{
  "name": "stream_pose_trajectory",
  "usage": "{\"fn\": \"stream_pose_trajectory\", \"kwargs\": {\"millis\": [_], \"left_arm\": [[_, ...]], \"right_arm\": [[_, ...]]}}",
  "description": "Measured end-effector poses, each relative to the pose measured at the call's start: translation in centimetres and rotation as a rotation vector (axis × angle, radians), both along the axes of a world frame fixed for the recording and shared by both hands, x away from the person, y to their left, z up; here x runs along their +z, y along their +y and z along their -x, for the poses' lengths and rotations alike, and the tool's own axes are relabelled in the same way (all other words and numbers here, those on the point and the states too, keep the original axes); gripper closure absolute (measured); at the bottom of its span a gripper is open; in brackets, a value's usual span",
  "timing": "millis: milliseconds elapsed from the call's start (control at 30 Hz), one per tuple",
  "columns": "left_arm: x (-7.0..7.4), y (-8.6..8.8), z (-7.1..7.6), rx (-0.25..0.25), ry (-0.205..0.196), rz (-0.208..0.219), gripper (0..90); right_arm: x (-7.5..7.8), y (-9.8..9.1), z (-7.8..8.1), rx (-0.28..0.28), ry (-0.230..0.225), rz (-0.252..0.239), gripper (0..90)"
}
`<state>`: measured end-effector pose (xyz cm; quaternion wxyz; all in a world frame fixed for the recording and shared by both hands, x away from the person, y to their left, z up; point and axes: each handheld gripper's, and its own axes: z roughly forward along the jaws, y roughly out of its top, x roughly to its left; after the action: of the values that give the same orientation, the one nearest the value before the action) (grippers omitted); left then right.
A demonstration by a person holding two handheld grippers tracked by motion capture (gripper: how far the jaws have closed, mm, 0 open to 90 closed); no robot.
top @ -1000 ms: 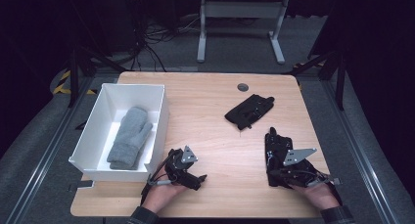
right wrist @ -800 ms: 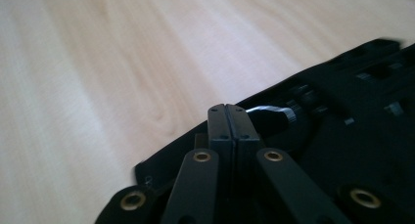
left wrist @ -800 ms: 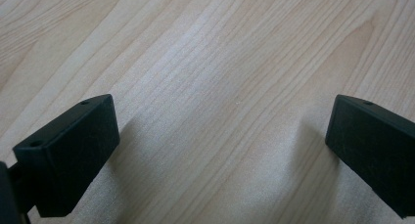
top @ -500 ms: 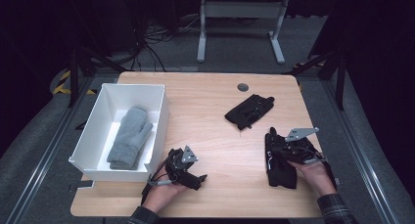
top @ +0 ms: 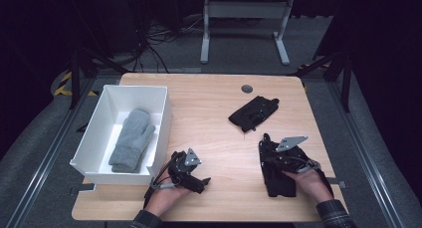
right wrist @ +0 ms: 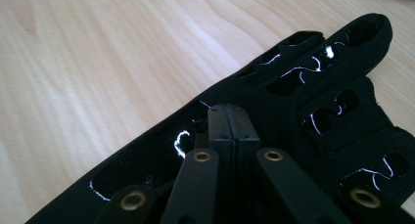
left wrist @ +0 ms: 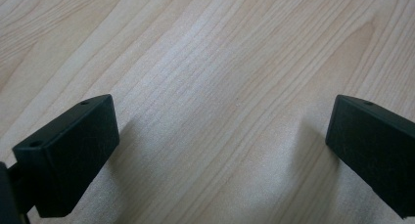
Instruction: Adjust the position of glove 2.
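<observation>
One grey mitten (top: 130, 140) is boxed; right gripper (right wrist: 228, 117), jaws pinched on a black glove (right wrist: 313, 101), left gripper (left wrist: 222, 136) wide open, empty; second black glove (top: 253, 113) waits.

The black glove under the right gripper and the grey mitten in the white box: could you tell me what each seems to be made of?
The black glove looks like matte stretch fabric with glossy, probably rubbery grip print: shiny lines catch the light on dull cloth. The grey mitten looks like soft knit or fleece, possibly wool: fuzzy surface, ribbed cuff. The white box looks like smooth matte plastic or coated board.
</observation>
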<state>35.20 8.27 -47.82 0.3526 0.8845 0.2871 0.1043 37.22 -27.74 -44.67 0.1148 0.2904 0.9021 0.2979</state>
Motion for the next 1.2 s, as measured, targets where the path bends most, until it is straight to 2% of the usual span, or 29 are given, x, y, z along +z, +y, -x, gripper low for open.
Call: {"fn": "stream_pose_trajectory", "kwargs": {"millis": [200, 367, 567, 633, 767, 833, 1000, 1100, 1167, 1200], "left_arm": [[0.0, 0.0, 0.0, 0.0, 0.0, 0.0, 0.0], [0.0, 0.0, 0.0, 0.0, 0.0, 0.0, 0.0], [0.0, 0.0, 0.0, 0.0, 0.0, 0.0, 0.0], [0.0, 0.0, 0.0, 0.0, 0.0, 0.0, 0.0], [0.0, 0.0, 0.0, 0.0, 0.0, 0.0, 0.0], [0.0, 0.0, 0.0, 0.0, 0.0, 0.0, 0.0], [0.0, -0.1, 0.0, 0.007, 0.001, 0.001, 0.0], [0.2, -0.2, 0.0, 0.022, 0.01, -0.01, 0.4], [0.4, -0.3, 0.0, 0.03, 0.013, -0.013, 4.2], [0.6, -0.2, 0.1, 0.031, 0.013, -0.006, 9.8]], "right_arm": [[0.0, 2.4, 1.5, 0.032, -0.002, 0.024, 90.0], [0.1, 3.7, 2.5, 0.053, 0.005, 0.036, 90.0], [0.1, 4.2, 3.0, 0.065, 0.004, 0.039, 90.0], [0.2, 3.9, 2.9, 0.064, 0.0, 0.027, 82.1], [0.7, 2.5, 2.5, 0.009, -0.031, -0.019, 69.0], [0.8, 1.3, 2.2, -0.034, -0.05, -0.053, 59.5], [0.7, -1.7, 1.7, -0.141, -0.102, -0.082, 44.2], [0.1, -3.6, 1.1, -0.196, -0.103, -0.116, 37.5], [-0.4, -4.5, 0.6, -0.227, -0.105, -0.116, 35.7], [-0.6, -4.9, 0.5, -0.243, -0.107, -0.121, 33.3]]}}
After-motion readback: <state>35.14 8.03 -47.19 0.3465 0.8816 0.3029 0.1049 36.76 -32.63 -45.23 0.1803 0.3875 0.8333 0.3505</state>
